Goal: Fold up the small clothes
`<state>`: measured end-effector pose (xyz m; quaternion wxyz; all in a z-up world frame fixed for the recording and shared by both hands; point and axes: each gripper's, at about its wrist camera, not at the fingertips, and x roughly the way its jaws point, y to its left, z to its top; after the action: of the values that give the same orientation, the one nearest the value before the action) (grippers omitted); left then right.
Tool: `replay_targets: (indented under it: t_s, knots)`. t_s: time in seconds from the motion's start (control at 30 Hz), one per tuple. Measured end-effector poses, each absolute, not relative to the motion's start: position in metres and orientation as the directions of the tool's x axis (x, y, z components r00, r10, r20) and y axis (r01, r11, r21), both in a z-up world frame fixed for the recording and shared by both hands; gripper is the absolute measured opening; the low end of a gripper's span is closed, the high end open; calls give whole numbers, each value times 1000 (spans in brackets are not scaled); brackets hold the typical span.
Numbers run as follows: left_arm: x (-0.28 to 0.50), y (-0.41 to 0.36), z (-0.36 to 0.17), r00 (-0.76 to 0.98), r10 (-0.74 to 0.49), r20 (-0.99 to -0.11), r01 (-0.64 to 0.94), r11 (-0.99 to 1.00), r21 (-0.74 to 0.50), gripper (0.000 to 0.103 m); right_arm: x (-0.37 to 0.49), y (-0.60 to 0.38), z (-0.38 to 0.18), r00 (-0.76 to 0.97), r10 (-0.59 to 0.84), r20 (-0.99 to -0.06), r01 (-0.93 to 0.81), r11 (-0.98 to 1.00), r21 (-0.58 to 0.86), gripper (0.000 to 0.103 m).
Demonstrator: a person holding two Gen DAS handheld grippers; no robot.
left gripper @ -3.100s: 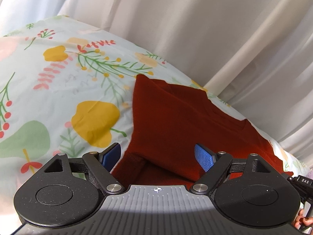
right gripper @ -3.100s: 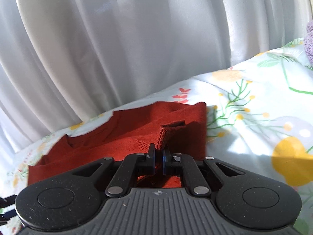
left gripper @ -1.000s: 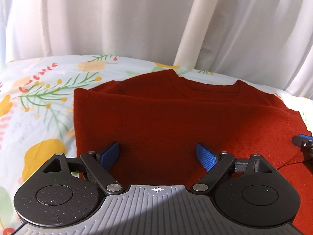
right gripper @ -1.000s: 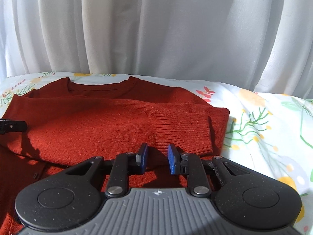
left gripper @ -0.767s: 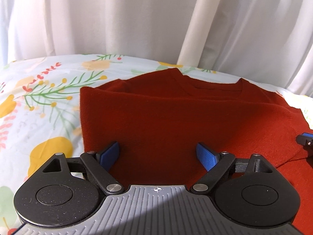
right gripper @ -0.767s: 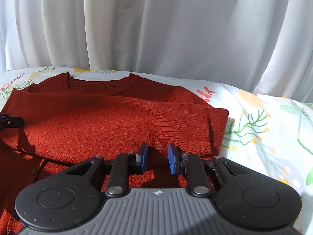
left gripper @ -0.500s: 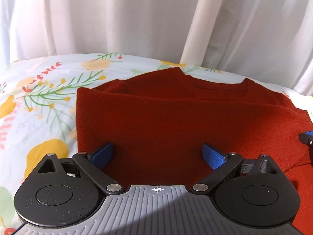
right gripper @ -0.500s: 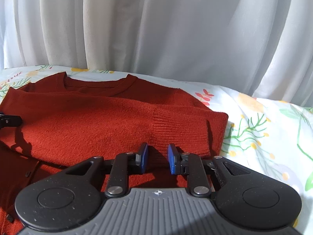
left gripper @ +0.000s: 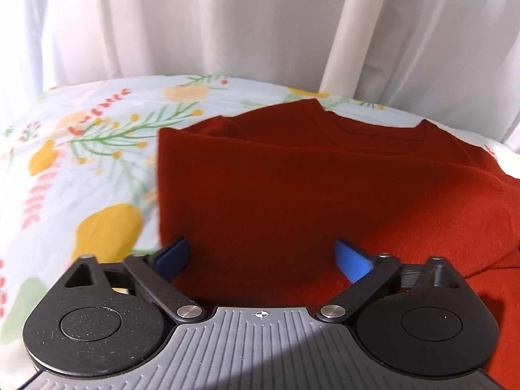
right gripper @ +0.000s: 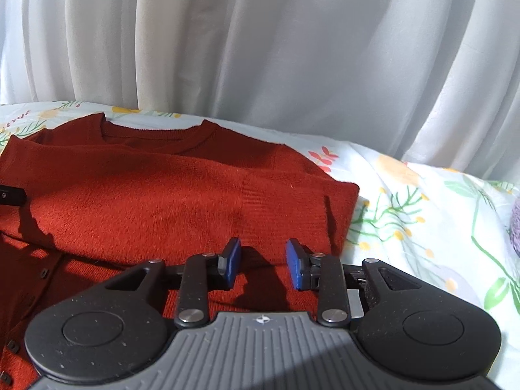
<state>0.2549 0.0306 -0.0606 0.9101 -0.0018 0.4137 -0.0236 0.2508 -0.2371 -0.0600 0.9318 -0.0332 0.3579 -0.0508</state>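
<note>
Right-wrist view showed me the red cardigan (right gripper: 169, 201) lying on the floral bedsheet (right gripper: 422, 214), neckline toward the white curtain (right gripper: 292, 48). One sleeve (right gripper: 260, 214) lay folded across the chest, its ribbed cuff ending near the garment's right edge. I judged the sleeve folds done and the lengthwise fold of the body not yet begun, since the button placket and lower front were open toward me.

I had my right gripper (right gripper: 264, 265) with its blue pads parted and nothing between them, just short of the cuff's near edge. My left gripper (left gripper: 261, 256) was spread wide, pads straddling the folded left side, holding nothing.

The knit looked soft and fuzzy, thick enough to keep a rounded fold edge. The sheet was smooth and thin, lightly rumpled. Something purplish (right gripper: 515, 227) sat at the far right, too cropped to identify.
</note>
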Motion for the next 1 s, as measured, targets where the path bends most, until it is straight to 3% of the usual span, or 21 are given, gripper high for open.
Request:
replay_targets:
  t_s: [0.07, 0.27, 0.47, 0.67, 0.73, 0.8, 0.9, 1.0]
  knots:
    - [233, 38, -50, 662, -84, -745, 60, 996, -59, 91, 239, -241, -53, 713, -90, -696, 65, 996, -62, 31]
    - [120, 87, -24, 645, -246, -724, 73, 962, -263, 95, 132, -268, -34, 695, 201, -690, -47, 971, 235, 34]
    - [45, 119, -40, 525, -192, -829, -47, 966, -253, 92, 26, -299, -43, 610, 253, -751, 57, 931, 360, 35]
    - [15, 143, -51, 456, -128, -881, -133, 969, -210, 80, -7, -315, -61, 573, 279, -771, 142, 892, 429, 35]
    - [10, 148, -54, 438, -129, -889, -155, 964, -216, 66, -12, -318, -60, 573, 284, -769, 145, 888, 436, 35]
    - [5, 148, -52, 442, -149, -885, -147, 961, -235, 60, -15, -319, -61, 570, 286, -770, 142, 889, 436, 35]
    - [-1, 144, -50, 446, -166, -880, -135, 959, -249, 41, -13, -318, -63, 563, 308, -767, 122, 887, 446, 35]
    - [-2, 143, -52, 438, -194, -878, -124, 954, -273, 38, -11, -318, -61, 560, 316, -766, 115, 886, 450, 34]
